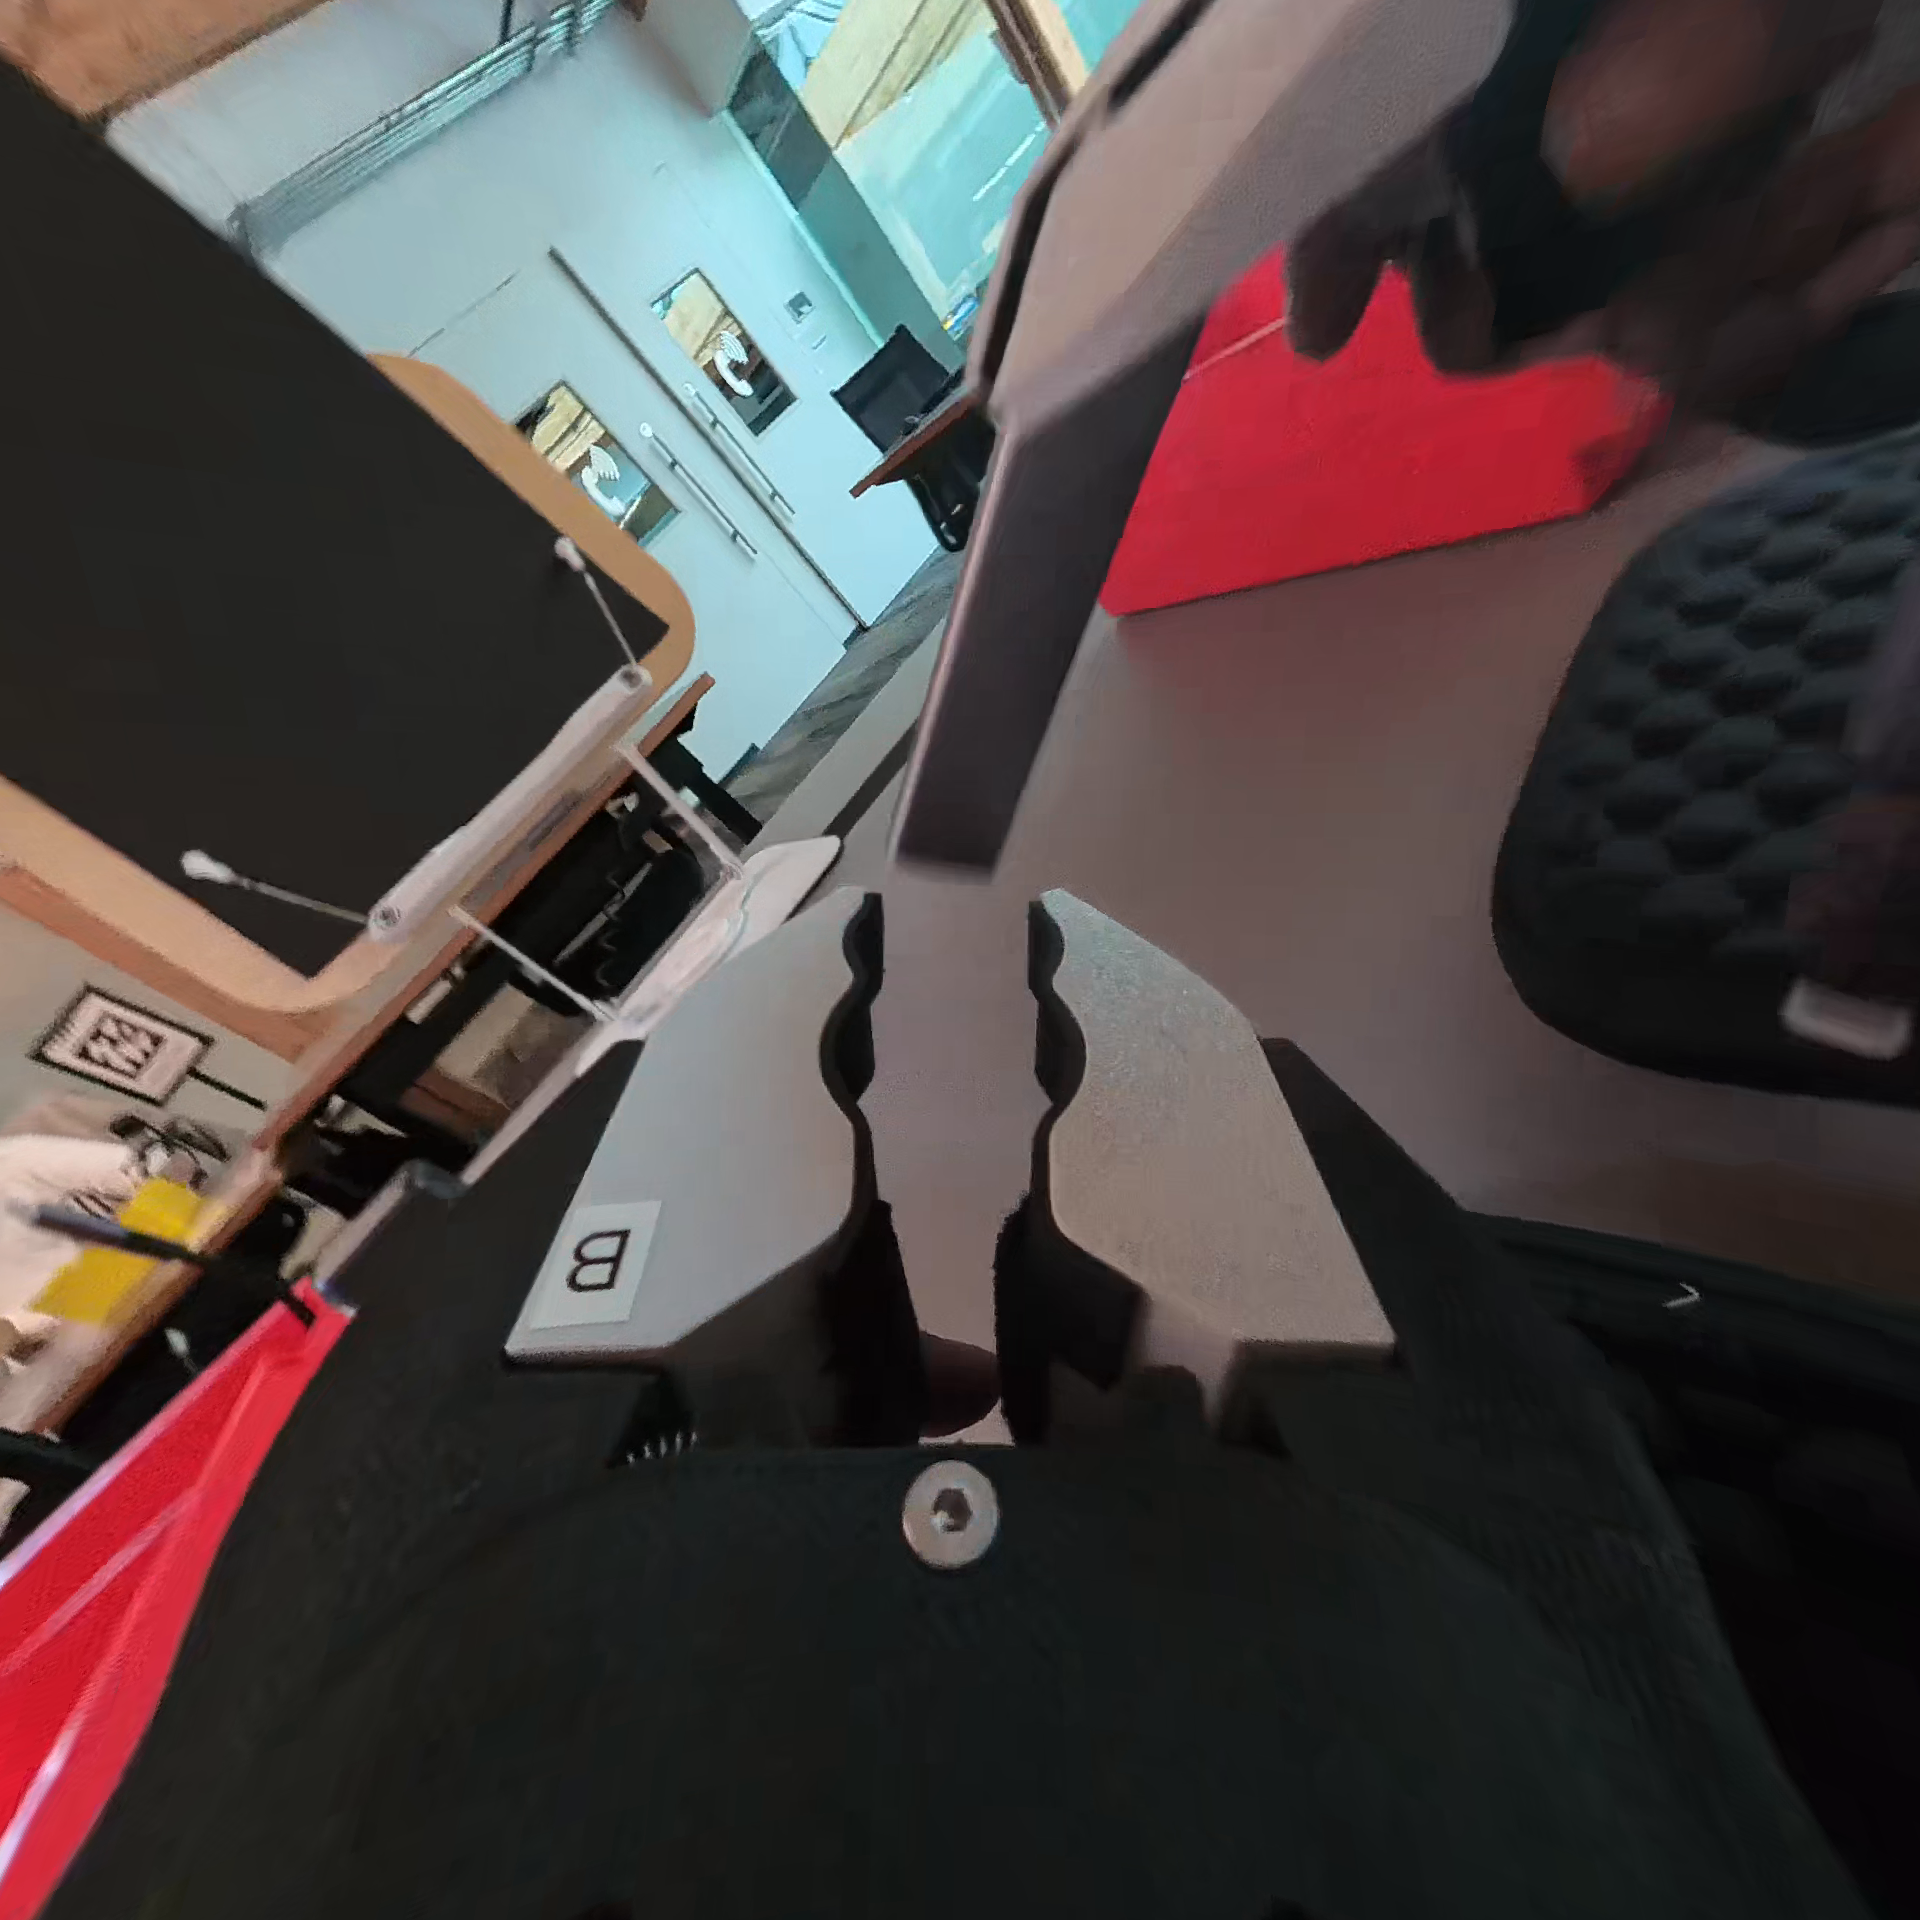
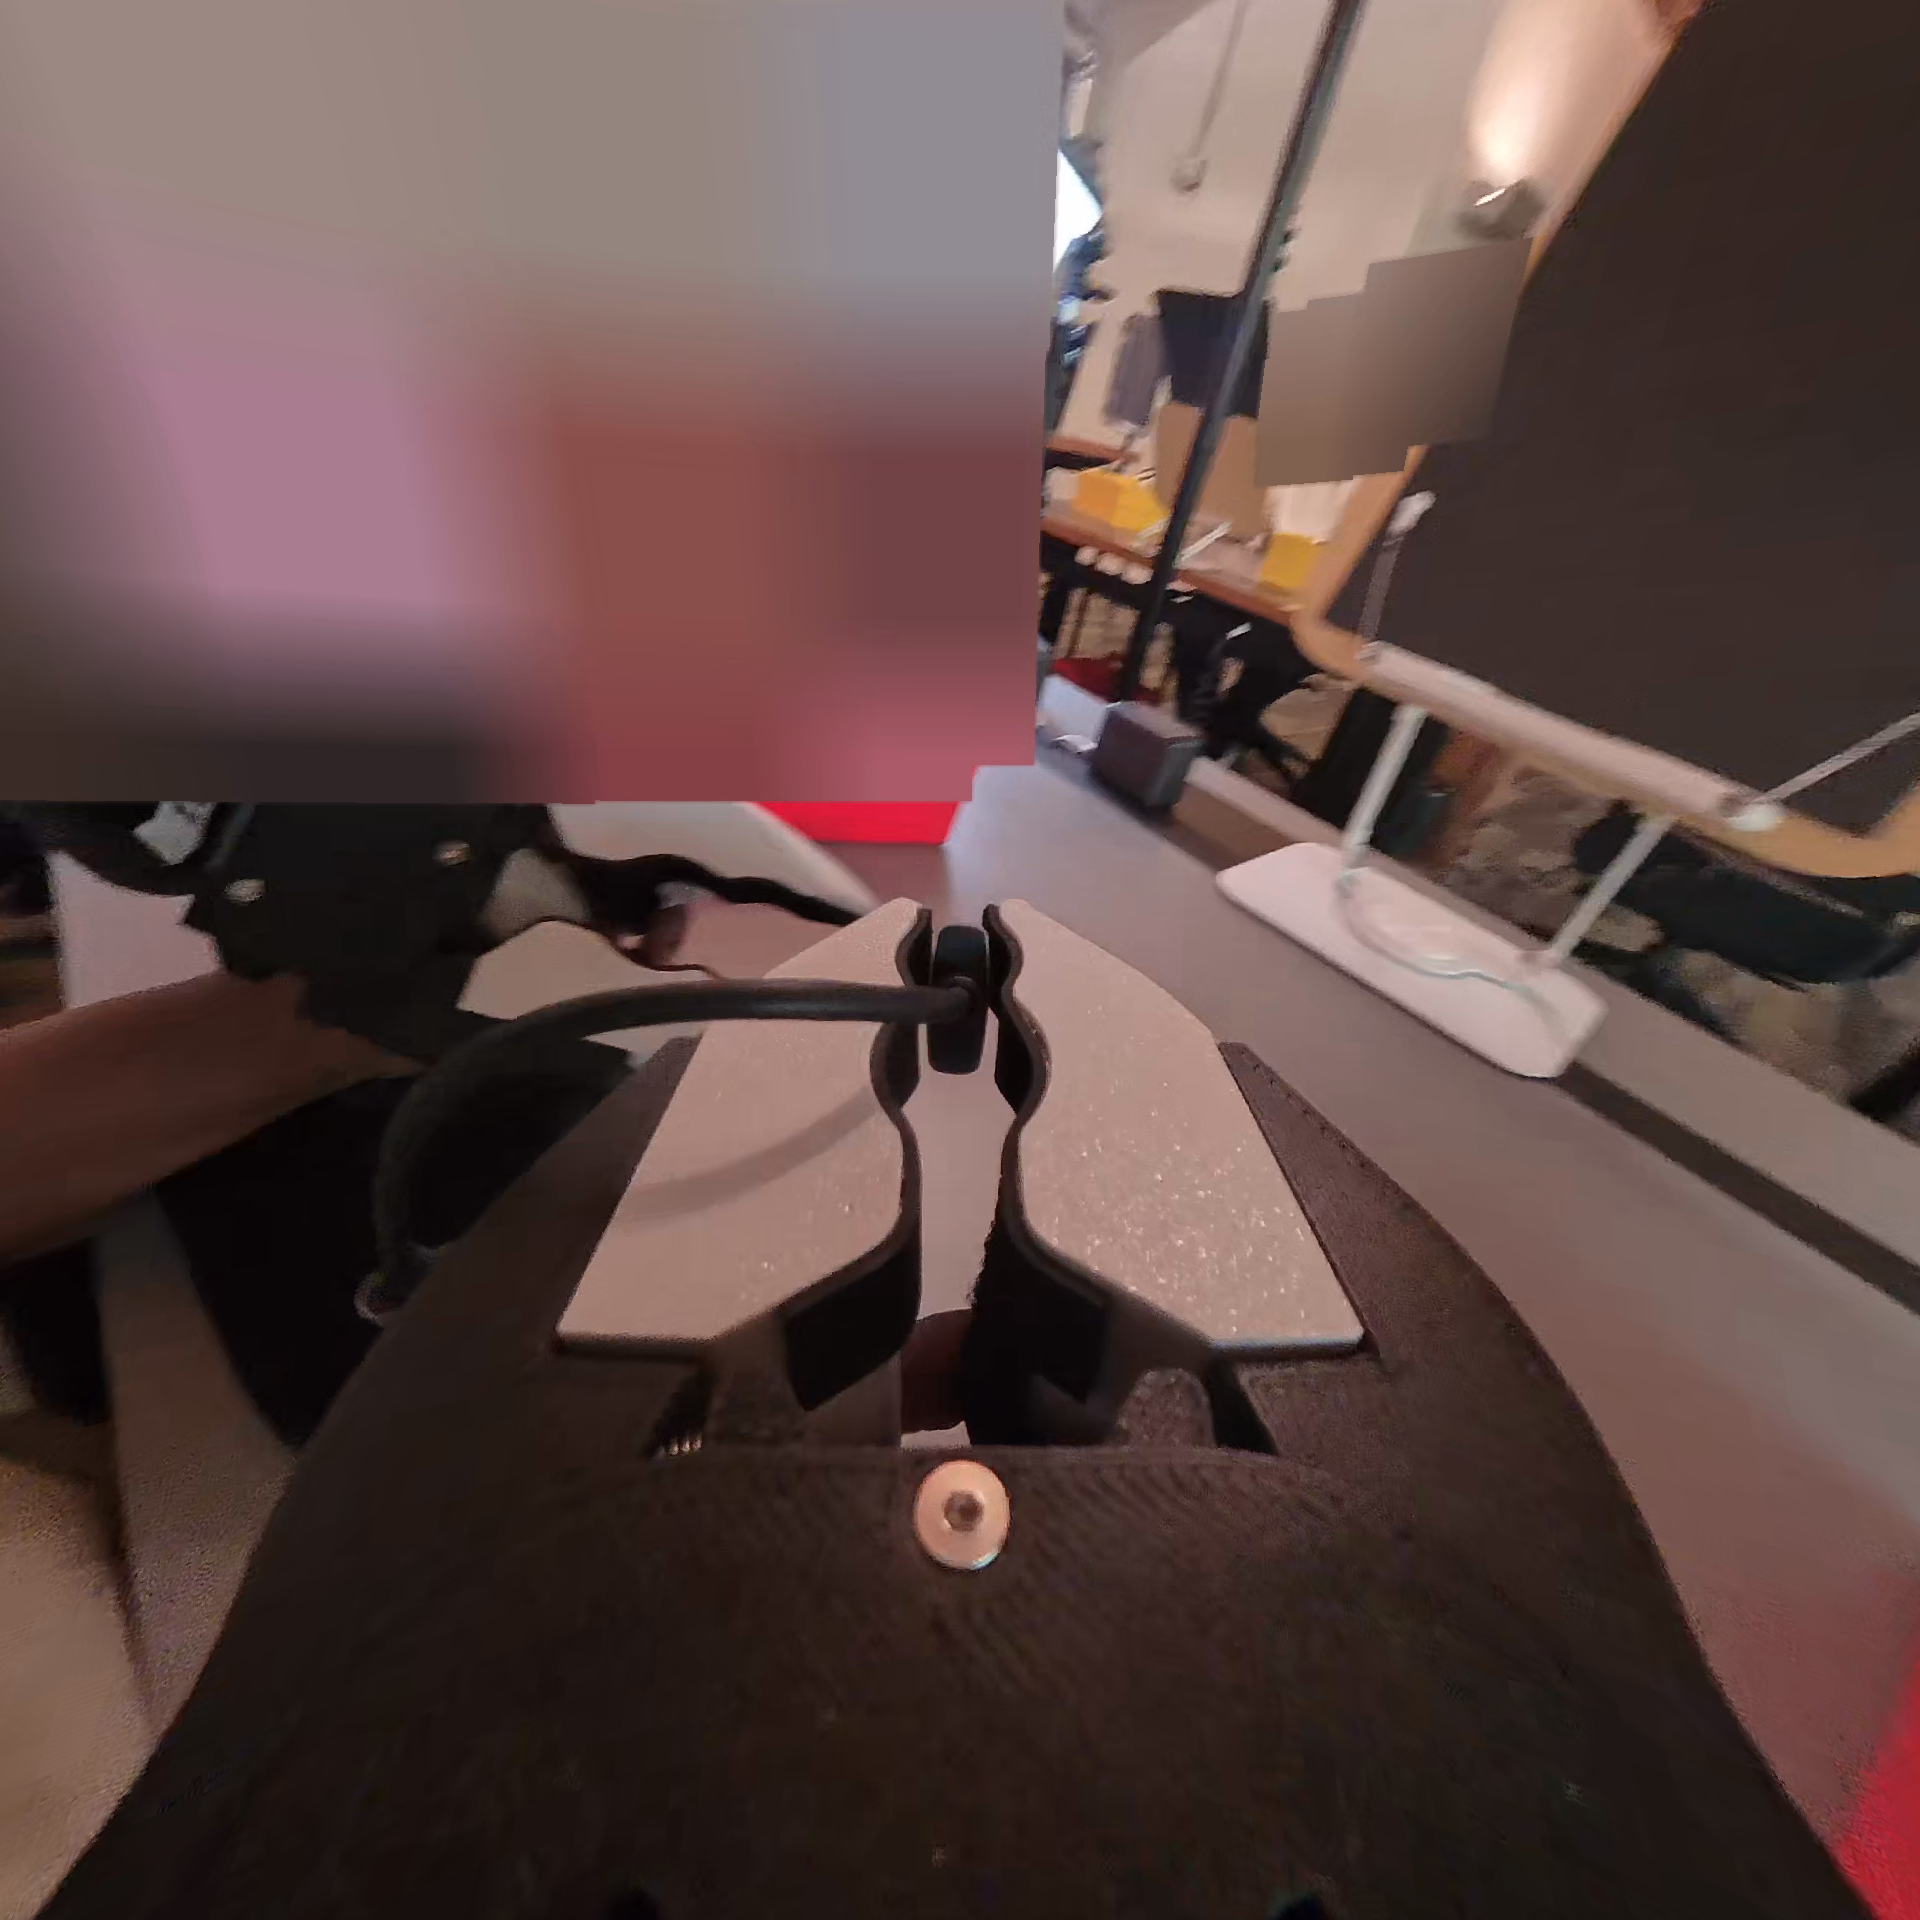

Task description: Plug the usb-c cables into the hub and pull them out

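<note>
My right gripper [image 2: 956, 920] is shut on the black plug [image 2: 956, 997] of a usb-c cable, held upright between the fingertips above the grey table [image 2: 1091, 862]. The black cable [image 2: 665, 1013] curves away to the left over the left finger. My left gripper [image 1: 956, 914] is open and empty, low over the table [image 1: 1299, 831]. The right gripper's grey finger [image 1: 1039, 520], blurred, hangs just above and ahead of it, with a hand [image 1: 1662, 208] behind. Part of the left gripper's black body [image 2: 343, 904] shows in the right wrist view. No hub shows in either view.
A red box [image 1: 1351, 468] lies on the table at the back and also shows in the right wrist view [image 2: 862, 821]. A black panel [image 2: 1714, 416] in a wooden frame stands on a white base [image 2: 1403, 935]. A black mesh cushion [image 1: 1714, 779] lies to the right. Spacing between my two grippers at the tips: around 8 cm.
</note>
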### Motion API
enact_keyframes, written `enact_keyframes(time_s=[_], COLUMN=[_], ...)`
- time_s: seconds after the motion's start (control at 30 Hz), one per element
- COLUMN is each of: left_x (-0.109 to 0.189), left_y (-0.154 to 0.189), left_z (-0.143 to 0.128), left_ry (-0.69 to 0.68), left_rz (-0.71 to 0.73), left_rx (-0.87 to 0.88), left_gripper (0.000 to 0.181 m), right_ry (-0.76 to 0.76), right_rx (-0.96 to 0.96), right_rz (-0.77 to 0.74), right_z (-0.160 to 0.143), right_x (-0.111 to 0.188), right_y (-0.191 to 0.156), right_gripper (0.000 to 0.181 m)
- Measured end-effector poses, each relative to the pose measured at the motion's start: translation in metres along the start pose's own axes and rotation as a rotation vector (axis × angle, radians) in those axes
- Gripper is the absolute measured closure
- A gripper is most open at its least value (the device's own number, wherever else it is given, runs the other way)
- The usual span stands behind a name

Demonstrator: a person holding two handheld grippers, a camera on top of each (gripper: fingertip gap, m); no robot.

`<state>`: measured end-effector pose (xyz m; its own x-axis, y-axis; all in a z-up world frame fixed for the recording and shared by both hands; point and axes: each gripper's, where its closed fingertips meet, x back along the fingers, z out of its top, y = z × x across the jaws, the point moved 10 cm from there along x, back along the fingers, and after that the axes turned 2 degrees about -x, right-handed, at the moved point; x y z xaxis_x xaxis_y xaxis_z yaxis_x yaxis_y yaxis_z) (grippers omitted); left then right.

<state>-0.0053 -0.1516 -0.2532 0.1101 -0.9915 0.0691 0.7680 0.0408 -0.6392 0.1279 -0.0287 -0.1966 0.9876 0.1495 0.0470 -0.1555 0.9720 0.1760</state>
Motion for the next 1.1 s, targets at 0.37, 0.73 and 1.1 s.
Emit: enact_keyframes(time_s=[0.37, 0.73, 1.1], left_x=[0.001, 0.000, 0.000], left_y=[-0.013, -0.013, -0.013], left_z=[-0.014, -0.015, -0.015], left_ry=[-0.060, -0.067, -0.059], left_rz=[0.015, 0.003, -0.002], left_rx=[0.231, 0.231, 0.235], left_gripper=[0.160, 0.162, 0.166], right_ry=[-0.071, -0.538, -0.830], right_rx=[0.135, 0.065, -0.149], right_rz=[-0.697, -1.049, -0.904], right_z=[0.073, 0.025, -0.050], right_x=[0.086, 0.100, 0.089], right_y=[0.148, 0.293, 0.309], right_gripper=[0.173, 0.172, 0.150])
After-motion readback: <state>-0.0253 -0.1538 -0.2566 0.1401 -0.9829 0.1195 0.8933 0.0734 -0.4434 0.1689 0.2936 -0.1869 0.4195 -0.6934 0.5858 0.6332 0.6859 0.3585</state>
